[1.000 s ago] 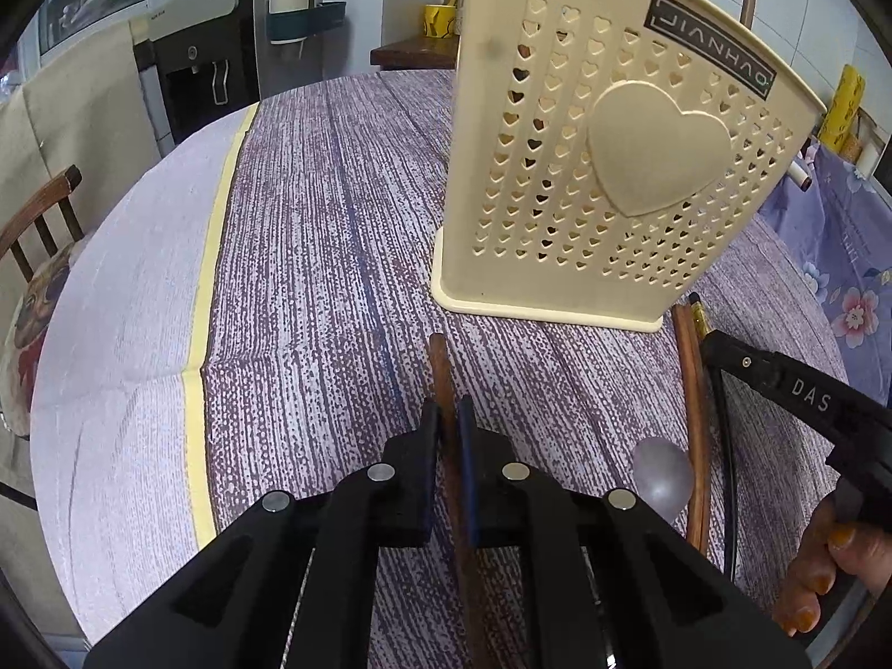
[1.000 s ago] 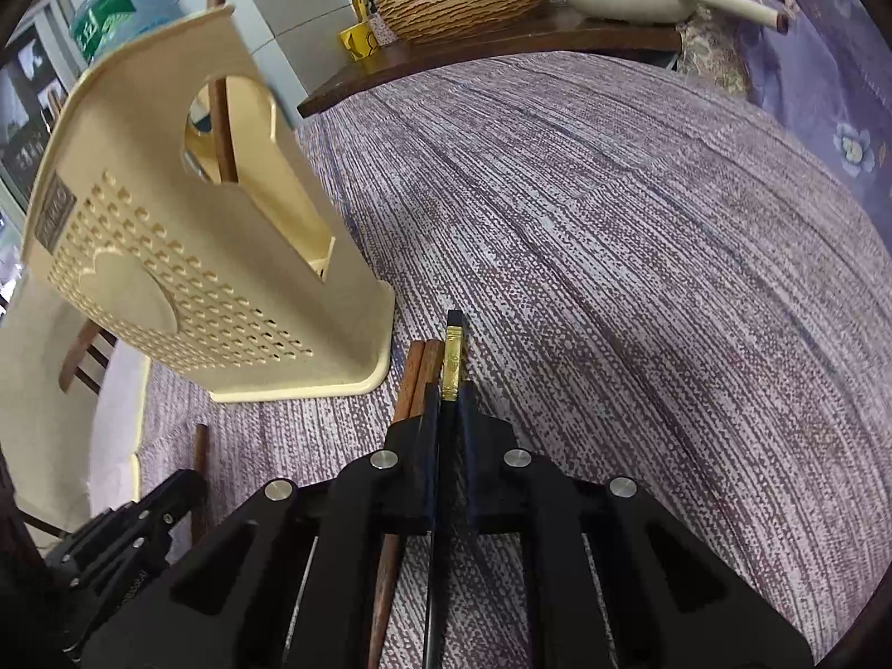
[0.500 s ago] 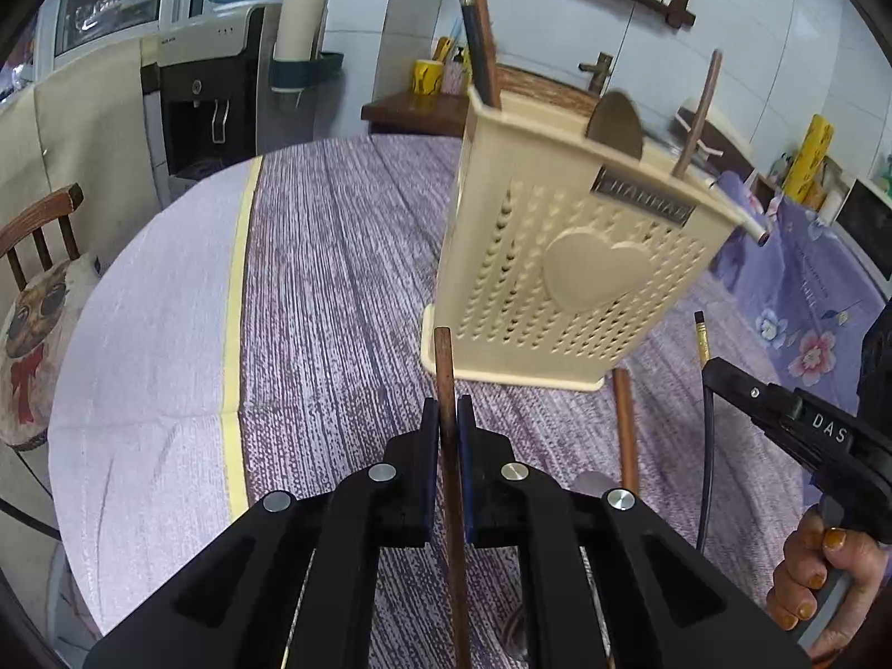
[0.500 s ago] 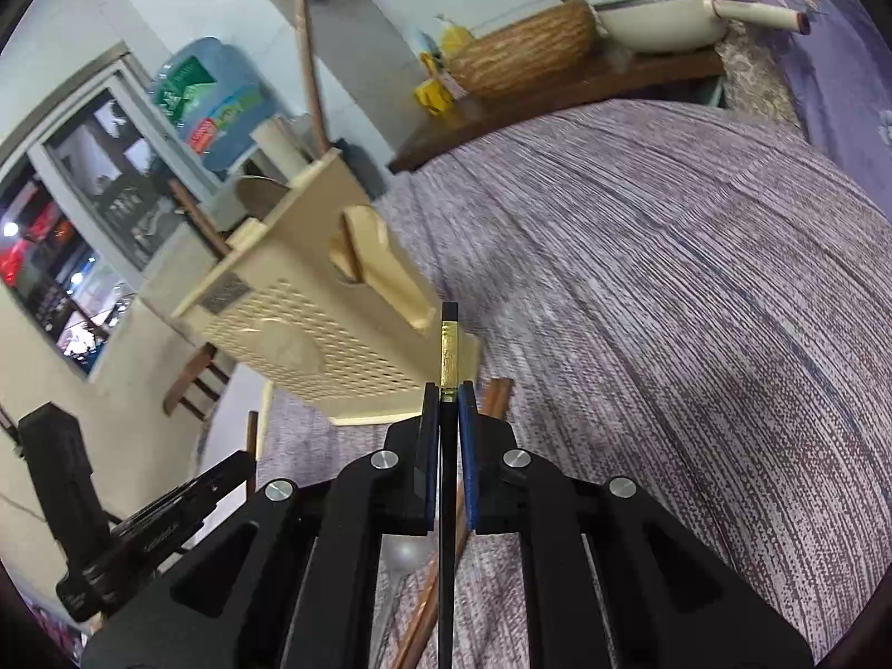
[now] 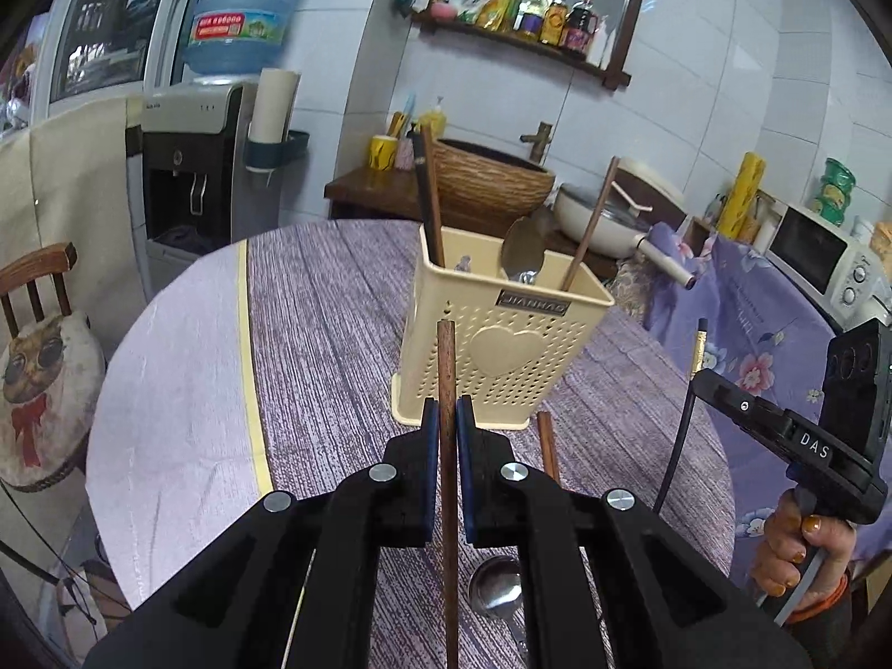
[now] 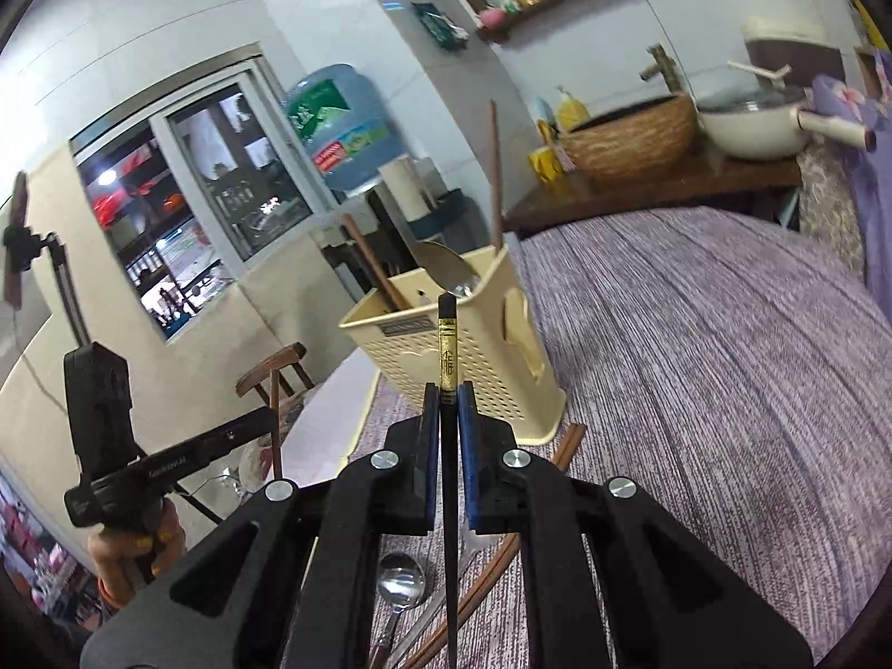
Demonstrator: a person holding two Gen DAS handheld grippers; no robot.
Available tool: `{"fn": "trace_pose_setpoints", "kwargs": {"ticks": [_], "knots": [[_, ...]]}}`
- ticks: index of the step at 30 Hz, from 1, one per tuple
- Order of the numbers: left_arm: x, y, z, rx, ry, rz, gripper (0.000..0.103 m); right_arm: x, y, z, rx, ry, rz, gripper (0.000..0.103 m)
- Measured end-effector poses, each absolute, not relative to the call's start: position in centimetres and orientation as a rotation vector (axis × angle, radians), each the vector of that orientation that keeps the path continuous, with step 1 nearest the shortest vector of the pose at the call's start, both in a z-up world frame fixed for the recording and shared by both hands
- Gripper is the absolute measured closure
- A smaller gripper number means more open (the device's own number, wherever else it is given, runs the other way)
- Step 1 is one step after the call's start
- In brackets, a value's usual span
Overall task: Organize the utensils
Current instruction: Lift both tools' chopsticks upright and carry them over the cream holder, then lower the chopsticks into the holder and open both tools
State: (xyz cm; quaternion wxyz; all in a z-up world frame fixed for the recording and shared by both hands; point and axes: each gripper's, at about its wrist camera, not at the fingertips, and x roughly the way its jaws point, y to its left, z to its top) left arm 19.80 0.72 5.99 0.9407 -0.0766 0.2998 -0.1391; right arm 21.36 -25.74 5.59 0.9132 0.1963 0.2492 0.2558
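Cream utensil holder (image 5: 502, 351) upright on surface (image 5: 312, 334), at 12 o'clock, now farther off and lower in view than before. Left gripper (image 5: 447, 418) clenched on brown chopstick (image 5: 446, 368); right gripper (image 6: 447, 401) clenched on black chopstick (image 6: 447, 345). Both sticks raised clear, light, stiff, slippery: grip mid-shaft.

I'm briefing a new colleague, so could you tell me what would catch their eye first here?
Each claw is shut on one chopstick: the left claw on a brown chopstick, the right claw on a black chopstick. Just beyond both stands the cream utensil holder, already holding a spoon.
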Motion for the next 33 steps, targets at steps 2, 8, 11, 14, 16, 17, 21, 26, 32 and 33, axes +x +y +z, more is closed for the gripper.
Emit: {"fn": "trace_pose_setpoints", "kwargs": {"ticks": [2, 8, 11, 14, 16, 17, 21, 26, 32, 33], "knots": [[19.3, 1.0, 6.4, -0.158, 0.599, -0.299, 0.096, 20.7, -25.9, 6.0, 0.394, 0.503, 0.533, 0.095], [18.4, 1.6, 7.7, -0.162, 0.559, -0.303, 0.096, 20.0, -26.0, 7.3, 0.378, 0.483, 0.559, 0.095], [18.0, 1.7, 8.2, -0.161, 0.544, -0.303, 0.096, 20.0, -25.8, 7.7, 0.368, 0.478, 0.570, 0.095], [17.9, 1.7, 8.6, -0.161, 0.535, -0.307, 0.096, 20.0, -25.5, 8.1, 0.355, 0.472, 0.576, 0.095], [17.8, 1.6, 8.9, -0.158, 0.526, -0.309, 0.096, 20.0, -25.4, 8.4, 0.355, 0.469, 0.583, 0.095], [17.7, 1.7, 9.0, -0.156, 0.521, -0.309, 0.096, 20.0, -25.3, 8.5, 0.354, 0.467, 0.585, 0.095], [17.6, 1.7, 9.6, -0.150, 0.501, -0.307, 0.096, 20.2, -25.2, 9.1, 0.333, 0.454, 0.590, 0.095], [18.0, 1.7, 10.4, -0.147, 0.487, -0.312, 0.096, 20.6, -24.7, 10.0, 0.313, 0.447, 0.601, 0.095], [18.7, 1.8, 12.1, -0.141, 0.462, -0.322, 0.096, 21.4, -24.3, 11.6, 0.296, 0.430, 0.599, 0.095], [18.9, 1.8, 12.6, -0.140, 0.457, -0.325, 0.096, 21.6, -24.2, 12.2, 0.289, 0.421, 0.599, 0.095]]}}
